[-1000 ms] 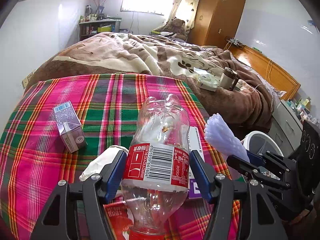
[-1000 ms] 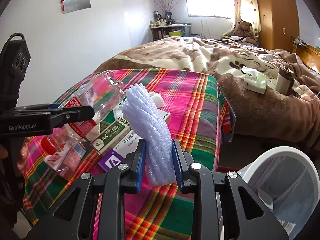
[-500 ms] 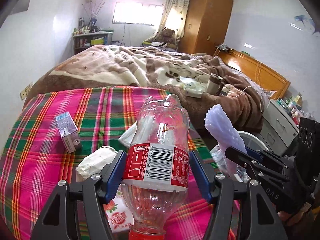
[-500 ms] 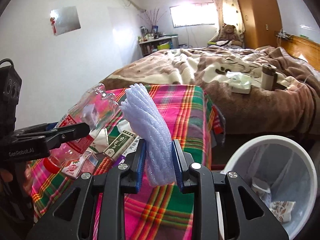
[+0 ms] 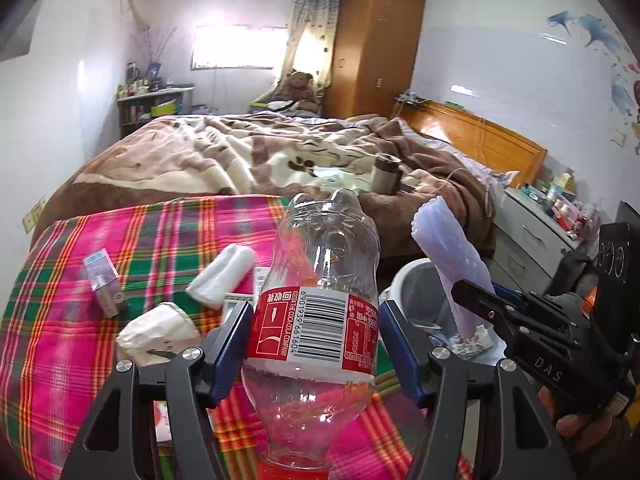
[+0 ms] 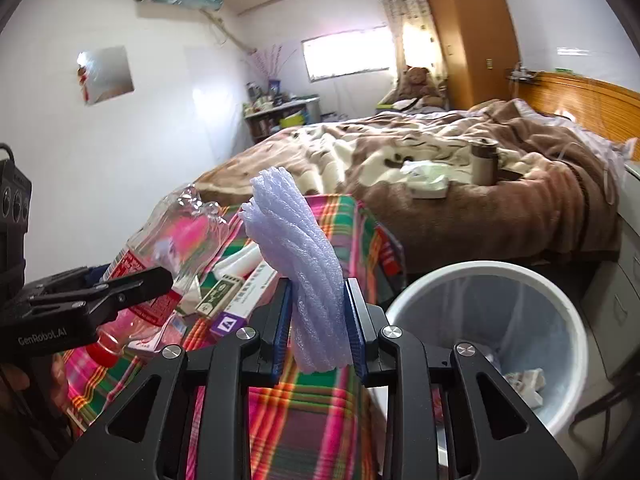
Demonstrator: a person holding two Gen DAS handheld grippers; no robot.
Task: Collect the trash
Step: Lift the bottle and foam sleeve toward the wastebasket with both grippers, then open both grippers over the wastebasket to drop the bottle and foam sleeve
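My left gripper [image 5: 314, 340] is shut on an empty clear cola bottle [image 5: 320, 304] with a red label, cap end toward the camera, held above the plaid table [image 5: 80, 340]. My right gripper [image 6: 318, 326] is shut on a pale purple foam sheet [image 6: 304, 276] that stands up between its blue pads. In the left wrist view the foam sheet [image 5: 452, 256] and right gripper [image 5: 474, 300] hang over the white trash bin [image 5: 408, 276]. In the right wrist view the bin [image 6: 560, 300] lies right of the foam, lined with a bag and holding crumpled paper.
On the plaid cloth lie a small carton [image 5: 102, 280], a white rolled wad [image 5: 222, 276], a crumpled tissue [image 5: 156, 332] and flat boxes [image 6: 240, 300]. A bed [image 5: 260, 160] with a brown blanket lies beyond the table; a grey drawer unit [image 5: 532, 236] stands at the right.
Both grippers have risen and swung right with their loads. The bin has come into fuller view under the foam sheet, and the table has slid left and down in both views.
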